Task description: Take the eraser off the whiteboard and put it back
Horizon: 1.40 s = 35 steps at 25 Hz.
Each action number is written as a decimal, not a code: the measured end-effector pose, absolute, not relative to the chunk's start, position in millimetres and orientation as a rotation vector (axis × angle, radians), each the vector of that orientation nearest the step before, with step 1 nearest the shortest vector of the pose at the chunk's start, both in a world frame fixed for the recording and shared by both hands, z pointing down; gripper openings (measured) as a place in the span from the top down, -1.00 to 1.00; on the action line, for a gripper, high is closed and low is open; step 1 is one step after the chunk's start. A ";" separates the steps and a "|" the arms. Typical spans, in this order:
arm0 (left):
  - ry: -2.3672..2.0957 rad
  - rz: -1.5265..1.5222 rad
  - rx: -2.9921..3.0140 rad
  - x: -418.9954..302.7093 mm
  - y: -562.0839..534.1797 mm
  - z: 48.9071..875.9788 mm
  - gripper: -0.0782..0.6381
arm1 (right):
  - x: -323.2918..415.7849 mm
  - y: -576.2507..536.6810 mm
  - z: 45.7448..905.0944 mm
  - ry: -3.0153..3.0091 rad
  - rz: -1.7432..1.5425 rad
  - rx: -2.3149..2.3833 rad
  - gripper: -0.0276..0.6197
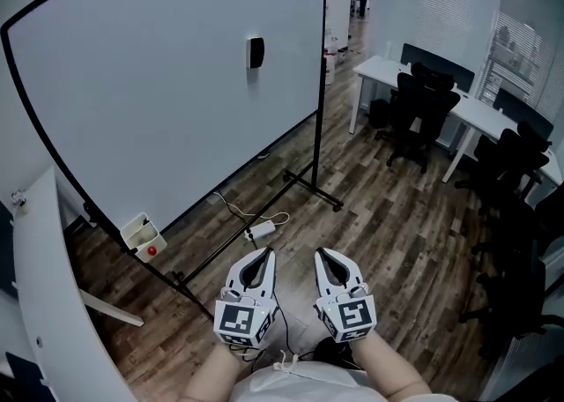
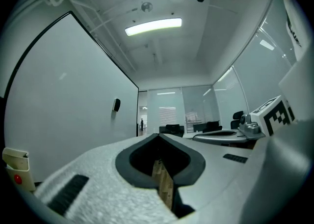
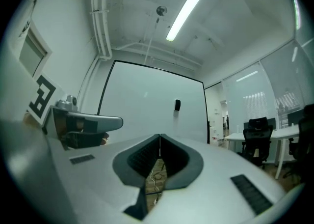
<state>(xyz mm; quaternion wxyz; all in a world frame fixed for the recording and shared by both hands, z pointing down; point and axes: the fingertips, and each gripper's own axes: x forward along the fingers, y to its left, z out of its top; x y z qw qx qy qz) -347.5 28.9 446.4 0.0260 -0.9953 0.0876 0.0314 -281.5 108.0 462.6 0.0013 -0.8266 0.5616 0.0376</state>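
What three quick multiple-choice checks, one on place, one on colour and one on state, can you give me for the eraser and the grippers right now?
1. Where is the eraser?
A) stuck high on the whiteboard
B) lying on the floor
C) on a desk

2. What colour is the eraser?
A) red
B) black
C) yellow

3. How do the left gripper and the right gripper stand?
A) both wide open
B) left shut on the eraser
C) both shut, nothing between the jaws

Answers:
1 A: the head view shows it on the board's upper right part, far from both grippers.
2 B: it shows as a dark block against the white surface.
3 C: each gripper view shows the jaw tips meeting with nothing held.
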 end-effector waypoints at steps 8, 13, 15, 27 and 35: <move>0.401 0.132 -3.060 -222.2 41.9 437.4 0.73 | -154.2 116.2 456.1 1.863 0.106 -2.524 0.83; 0.456 0.141 -3.071 -148.0 53.0 440.1 0.73 | -82.3 125.9 450.7 1.928 0.123 -2.506 0.83; 0.466 0.137 -3.080 -125.4 54.7 442.1 0.73 | -59.0 128.1 451.6 1.940 0.118 -2.506 0.83; 0.448 0.099 -3.106 -17.9 8.1 457.5 0.73 | 41.1 87.8 468.6 1.936 0.072 -2.512 0.83; 0.482 0.147 -3.113 58.7 -90.1 447.8 0.73 | 116.7 -8.2 459.0 1.967 0.104 -2.513 0.83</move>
